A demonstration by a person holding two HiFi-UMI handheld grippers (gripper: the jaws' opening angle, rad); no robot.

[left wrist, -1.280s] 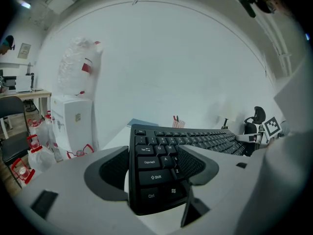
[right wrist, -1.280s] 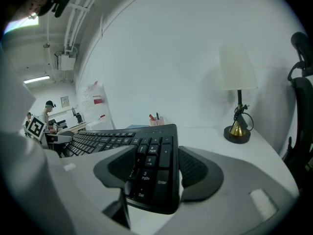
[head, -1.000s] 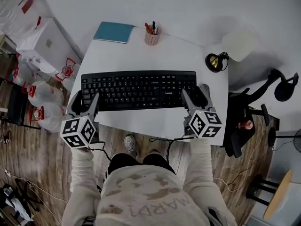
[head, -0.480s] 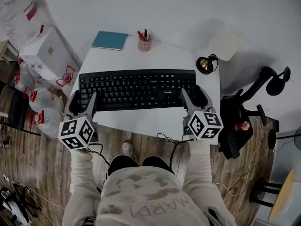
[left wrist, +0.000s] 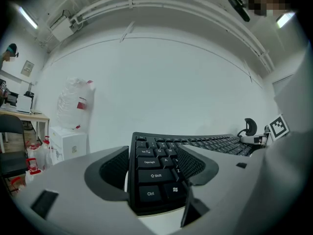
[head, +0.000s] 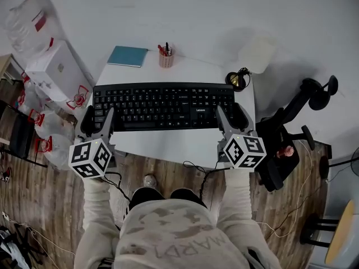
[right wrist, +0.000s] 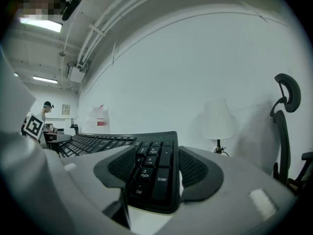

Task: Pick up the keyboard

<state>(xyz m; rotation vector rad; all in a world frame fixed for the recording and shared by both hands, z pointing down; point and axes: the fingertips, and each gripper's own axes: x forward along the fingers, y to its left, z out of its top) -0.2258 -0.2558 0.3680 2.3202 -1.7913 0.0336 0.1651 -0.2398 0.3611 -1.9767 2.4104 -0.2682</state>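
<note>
The black keyboard point(head: 162, 105) hangs level above the white table point(head: 168, 145), carried at both ends. My left gripper point(head: 98, 123) is shut on its left end; in the left gripper view the Ctrl and Shift keys point(left wrist: 154, 177) sit between the jaws. My right gripper point(head: 233, 119) is shut on the right end, with the number pad point(right wrist: 154, 173) between its jaws in the right gripper view. Both gripper views show the keyboard against the wall, with no tabletop under it.
On the table's far side lie a blue notebook point(head: 128, 55), a pen cup point(head: 165, 56) and a desk lamp point(head: 247, 66). An office chair point(head: 286, 144) stands to the right. A white box point(head: 53, 66) and plastic bags point(head: 50, 144) sit to the left.
Both grippers have risen with the keyboard held between them. The table and the things on it look smaller and farther below than a second ago.
</note>
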